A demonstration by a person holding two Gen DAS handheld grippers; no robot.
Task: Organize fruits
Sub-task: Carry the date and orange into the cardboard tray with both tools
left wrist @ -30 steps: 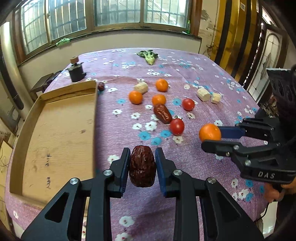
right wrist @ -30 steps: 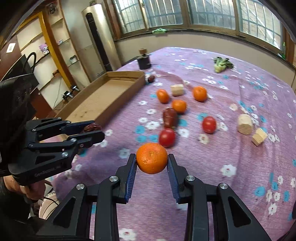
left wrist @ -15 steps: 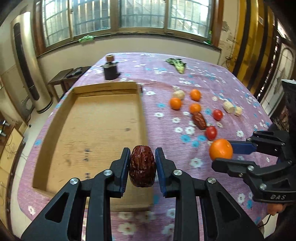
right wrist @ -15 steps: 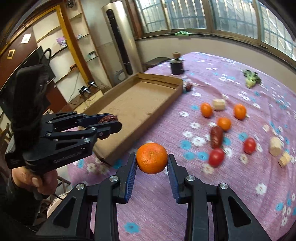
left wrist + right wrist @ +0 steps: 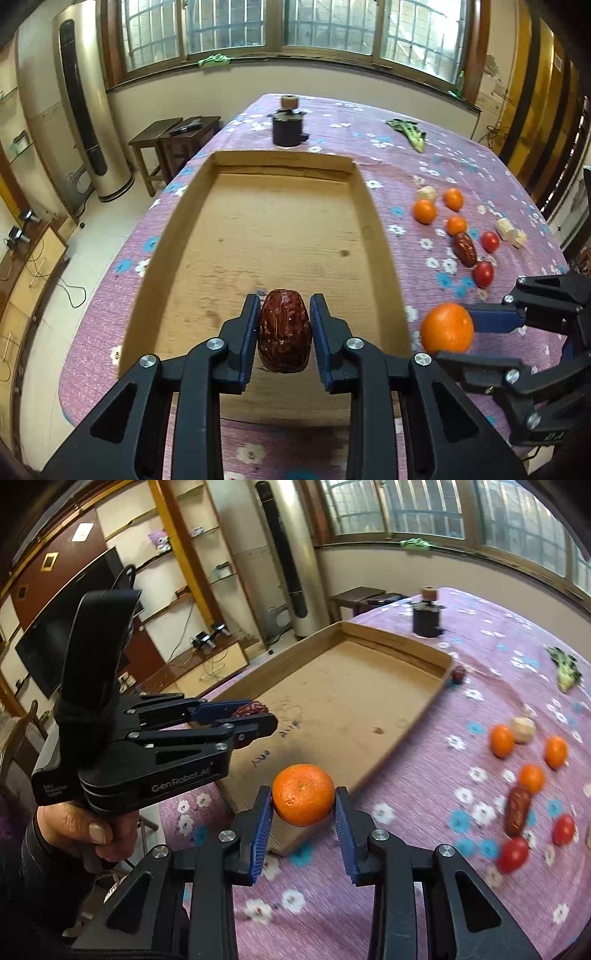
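My left gripper (image 5: 284, 334) is clamped on a dried red date (image 5: 284, 330), held above the near end of the cardboard tray (image 5: 380, 236). My right gripper (image 5: 303, 805) is clamped on a mandarin (image 5: 303, 794), hanging over the purple floral tablecloth (image 5: 406, 886) just outside the tray's near corner, not yet over the tray floor. In the right wrist view, the hand (image 5: 88, 827) on the left gripper's handle shows at the lower left.

Progress, as I judge it: early. The tray floor looks bare, no fruit in it. Two fruits are in transit, none placed yet.

Left on the cloth, beyond the tray's right wall: two cherry tomatoes (image 5: 484, 274), another date (image 5: 464, 249), three more mandarins (image 5: 424, 211), plus pale chunks (image 5: 511, 230) I can't identify. One small dark red fruit (image 5: 459, 674) sits touching or just beside the tray's far outer corner; can't tell which. Farther back: a leafy green vegetable (image 5: 408, 133) and a dark jar with something cork-like on top (image 5: 287, 123), likely not fruit.

Next I likely release both loads in the tray, then return for the rest.
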